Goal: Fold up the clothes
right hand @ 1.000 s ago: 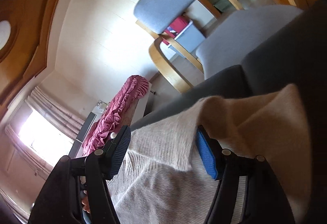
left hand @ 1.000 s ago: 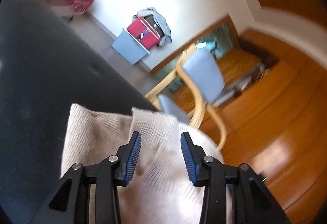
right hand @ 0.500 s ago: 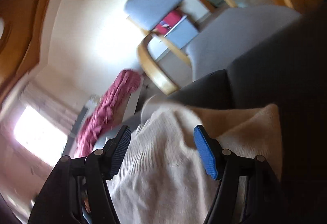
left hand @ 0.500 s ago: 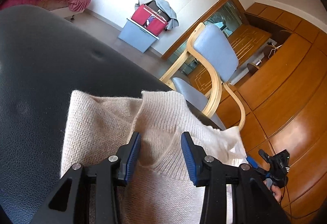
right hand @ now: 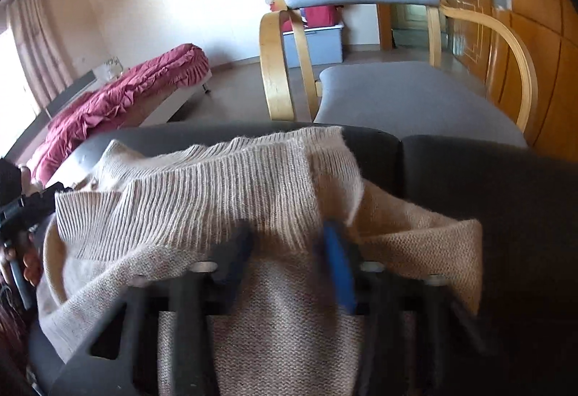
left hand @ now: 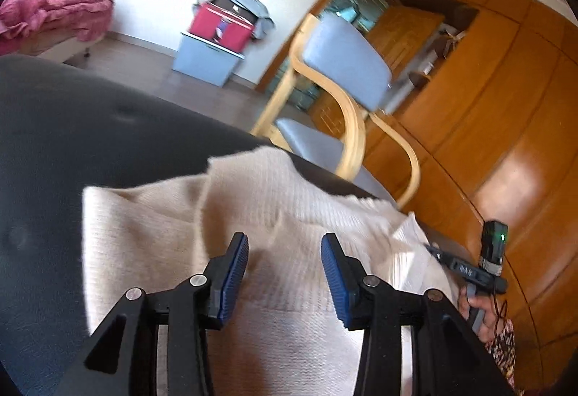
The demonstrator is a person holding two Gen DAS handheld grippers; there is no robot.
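A: Your beige sweater [left hand: 289, 215] lies on the dark padded surface [left hand: 90, 143], bunched near its far edge, the grey chair [right hand: 397, 96] just beyond. The ribbed hem [right hand: 202, 190] is doubled over the plainer knit, so there's a layer on a layer here.

B: And your left claw [left hand: 284, 273]?

A: Released. Both blue pads stand apart with knit showing between them, nothing pinched. It points forward and slightly down, low over the cloth. My read: you're holding it there to flatten or line up a fold, not to lift.

B: The right one?

A: Your right claw [right hand: 289, 262] is blurred, so take this loosely. Its fingers look spread, and the ribbed band hangs over the tips. It seems to be released as well, with the cloth draped on it and not clamped. It sits low too, aimed toward the chair.

B: In the left view I can see your right hand [left hand: 480, 309] at the sweater's right edge.

A: Yes, wrapped round the handle, at the garment's side. So you've one claw at each side of the bundle, which suits squaring up an edge.

B: How far along the fold is it?

A: Hard to call. Doubled layers fit a fold partway made, or a heap that simply landed that way.
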